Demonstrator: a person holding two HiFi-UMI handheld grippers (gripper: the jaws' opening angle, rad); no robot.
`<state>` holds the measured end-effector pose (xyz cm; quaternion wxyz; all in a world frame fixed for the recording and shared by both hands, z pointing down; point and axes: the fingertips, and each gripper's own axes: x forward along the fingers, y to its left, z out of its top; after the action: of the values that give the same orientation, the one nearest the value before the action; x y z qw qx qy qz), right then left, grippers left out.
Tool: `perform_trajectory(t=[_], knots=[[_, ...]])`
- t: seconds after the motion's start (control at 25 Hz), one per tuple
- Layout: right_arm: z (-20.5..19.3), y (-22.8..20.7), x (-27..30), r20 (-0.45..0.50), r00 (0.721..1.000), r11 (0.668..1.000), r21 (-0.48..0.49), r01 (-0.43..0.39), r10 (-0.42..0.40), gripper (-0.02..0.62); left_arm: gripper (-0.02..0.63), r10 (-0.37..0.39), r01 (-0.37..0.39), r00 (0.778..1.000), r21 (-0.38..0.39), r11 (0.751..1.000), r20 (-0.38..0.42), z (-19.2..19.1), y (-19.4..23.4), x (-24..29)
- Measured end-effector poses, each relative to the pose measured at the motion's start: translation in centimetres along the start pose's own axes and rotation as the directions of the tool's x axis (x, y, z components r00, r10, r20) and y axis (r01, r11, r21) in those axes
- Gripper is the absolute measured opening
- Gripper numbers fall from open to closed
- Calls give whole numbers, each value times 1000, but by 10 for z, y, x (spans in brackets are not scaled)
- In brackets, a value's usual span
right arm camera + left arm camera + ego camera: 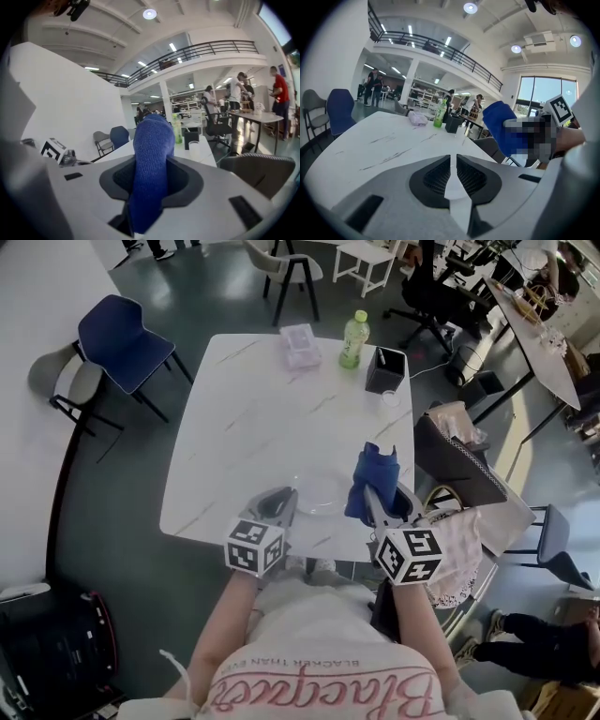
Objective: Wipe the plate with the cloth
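Closest to the head camera, the left gripper (284,501) is held at the near edge of the white table (234,427). Its jaws are drawn almost together on the left rim of the clear plate (322,493), and a pale sliver is seen between them in the left gripper view. The plate is found at the table's near edge, between the two grippers. Further right, the right gripper (373,498) is clamped on the blue cloth (375,474), which is held upright just beside the plate's right rim. Farther back, a green bottle (354,338) and a black holder (385,369) are seen.
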<state>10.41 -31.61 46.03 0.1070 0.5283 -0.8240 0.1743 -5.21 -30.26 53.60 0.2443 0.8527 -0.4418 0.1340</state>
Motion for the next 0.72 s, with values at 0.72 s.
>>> perform_trajectory(t=[0.72], knots=[[-35,43,41,-176,969,952,-222,-210,173,123,239,-13,-20,992,-254,967,-128,-52,18,18]])
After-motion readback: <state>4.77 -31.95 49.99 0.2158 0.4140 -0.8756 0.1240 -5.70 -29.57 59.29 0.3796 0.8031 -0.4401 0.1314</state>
